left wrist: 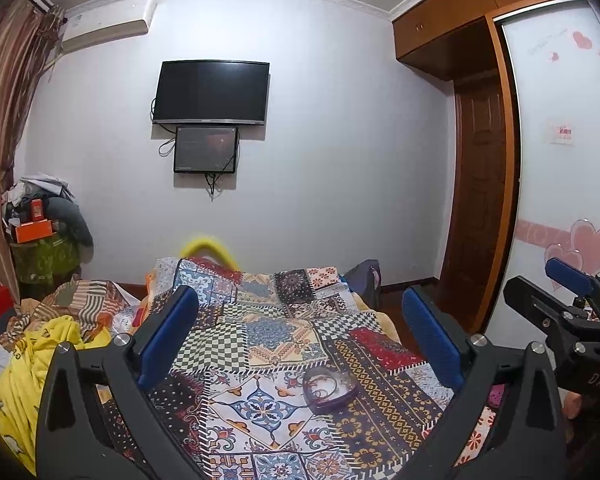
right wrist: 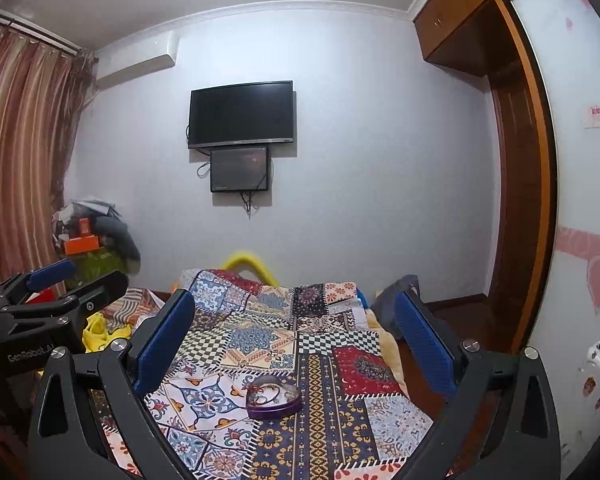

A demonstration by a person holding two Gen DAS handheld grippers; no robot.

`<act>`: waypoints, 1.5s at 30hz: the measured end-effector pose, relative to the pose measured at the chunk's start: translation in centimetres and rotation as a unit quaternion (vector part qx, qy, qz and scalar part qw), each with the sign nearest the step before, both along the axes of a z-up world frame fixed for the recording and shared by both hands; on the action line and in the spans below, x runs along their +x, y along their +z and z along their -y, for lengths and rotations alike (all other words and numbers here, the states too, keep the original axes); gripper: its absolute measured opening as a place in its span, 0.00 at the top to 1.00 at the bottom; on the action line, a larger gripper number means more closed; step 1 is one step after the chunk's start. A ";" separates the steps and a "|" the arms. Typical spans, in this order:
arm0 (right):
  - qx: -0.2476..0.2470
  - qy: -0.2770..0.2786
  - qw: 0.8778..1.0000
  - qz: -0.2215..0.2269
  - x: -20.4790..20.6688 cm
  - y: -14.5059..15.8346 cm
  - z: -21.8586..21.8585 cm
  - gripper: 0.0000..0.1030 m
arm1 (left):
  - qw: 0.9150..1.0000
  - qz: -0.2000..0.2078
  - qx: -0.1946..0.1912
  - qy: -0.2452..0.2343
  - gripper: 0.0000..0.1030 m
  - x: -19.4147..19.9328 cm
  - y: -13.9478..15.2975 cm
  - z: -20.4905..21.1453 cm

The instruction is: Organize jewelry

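Purple heart-shaped jewelry box point(right wrist: 274, 398), holding bangles and lying on the patchwork bedspread point(right wrist: 340, 360). Left gripper point(left wrist: 300, 336) and right gripper point(right wrist: 296, 336) both spread wide, gripping nothing, raised above the bed. Box ahead of and below both pairs of fingers: right of centre in the left wrist view point(left wrist: 330, 394), slightly left of centre in the right wrist view, hence between the two tools. Heart's broad lobes toward the left side, point toward the right. Neither gripper clearly nearer; right judged marginally better aligned.
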State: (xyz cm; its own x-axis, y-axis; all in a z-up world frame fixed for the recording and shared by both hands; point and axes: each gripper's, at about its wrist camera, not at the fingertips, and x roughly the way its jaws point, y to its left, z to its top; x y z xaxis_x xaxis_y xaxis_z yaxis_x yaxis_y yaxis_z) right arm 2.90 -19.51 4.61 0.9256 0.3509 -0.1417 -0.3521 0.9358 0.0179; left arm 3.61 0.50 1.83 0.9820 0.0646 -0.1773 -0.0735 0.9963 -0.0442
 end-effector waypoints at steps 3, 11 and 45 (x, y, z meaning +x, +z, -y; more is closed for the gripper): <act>0.004 0.000 1.000 -0.002 0.0 0.1 0.1 0.04 | 1.000 -0.002 -0.001 -0.004 0.00 0.1 -0.1 0.0; 0.006 0.001 1.000 -0.006 0.1 0.3 0.2 0.04 | 1.000 -0.004 0.001 -0.007 0.00 0.3 -0.4 0.2; 0.007 0.002 1.000 -0.011 0.2 0.4 0.0 0.04 | 0.999 -0.026 -0.018 -0.027 0.00 1.1 -0.9 -0.6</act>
